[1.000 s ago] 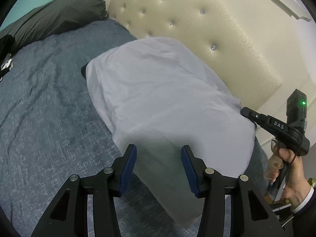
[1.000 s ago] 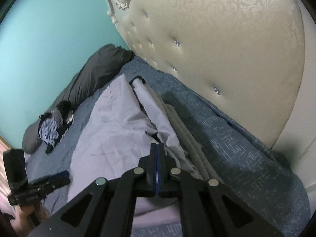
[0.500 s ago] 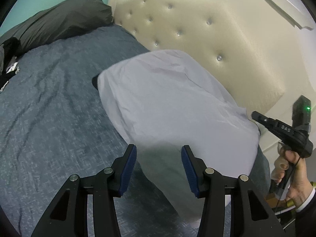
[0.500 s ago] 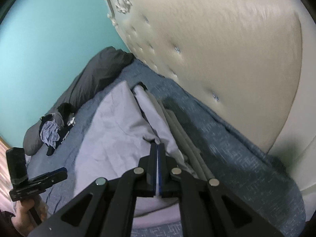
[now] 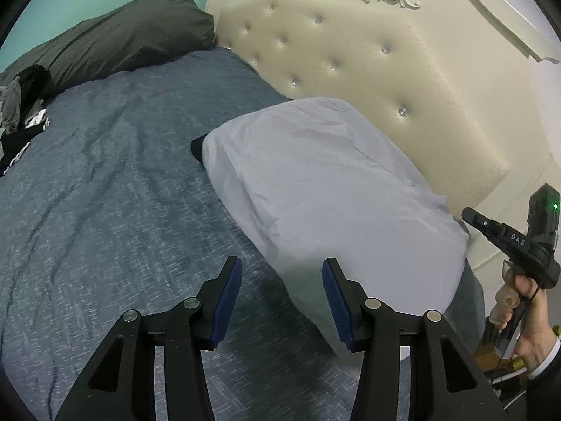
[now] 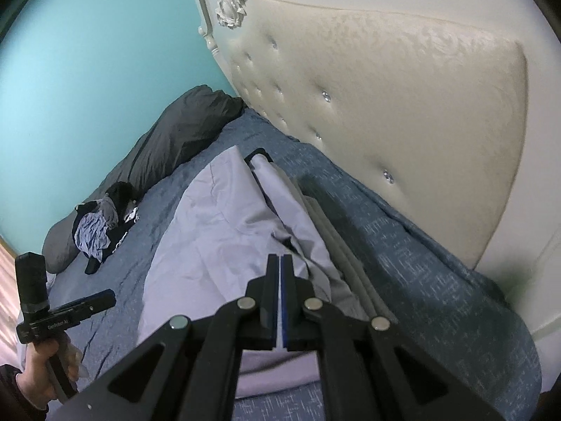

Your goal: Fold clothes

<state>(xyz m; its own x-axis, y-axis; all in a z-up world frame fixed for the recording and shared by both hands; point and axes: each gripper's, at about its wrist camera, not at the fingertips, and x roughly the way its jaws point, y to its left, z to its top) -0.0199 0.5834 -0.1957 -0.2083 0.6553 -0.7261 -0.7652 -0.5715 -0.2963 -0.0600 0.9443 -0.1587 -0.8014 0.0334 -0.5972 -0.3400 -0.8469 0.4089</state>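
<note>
**Pale lilac cloth pinched at one edge on the blue bed**

Pale lilac, the garment (image 5: 326, 189) lies spread on the blue-grey bedspread (image 5: 105, 193), close to the cream tufted headboard (image 5: 368, 80); what kind of garment it is cannot be told. The right gripper (image 6: 280, 270) has its jaws pressed together on a fold of this cloth, lifting its near edge so that layered folds show along the headboard side. The left gripper (image 5: 282, 293) hangs released above the bedspread, its blue pads (image 5: 229, 298) wide apart with nothing between them, the cloth's near corner just ahead. A dark grey pillow (image 5: 115, 35) lies against the turquoise wall (image 6: 87, 52). A heap of clothes (image 6: 100, 224), dark and light blue, sits beside that pillow, well apart from the lilac garment.
</note>
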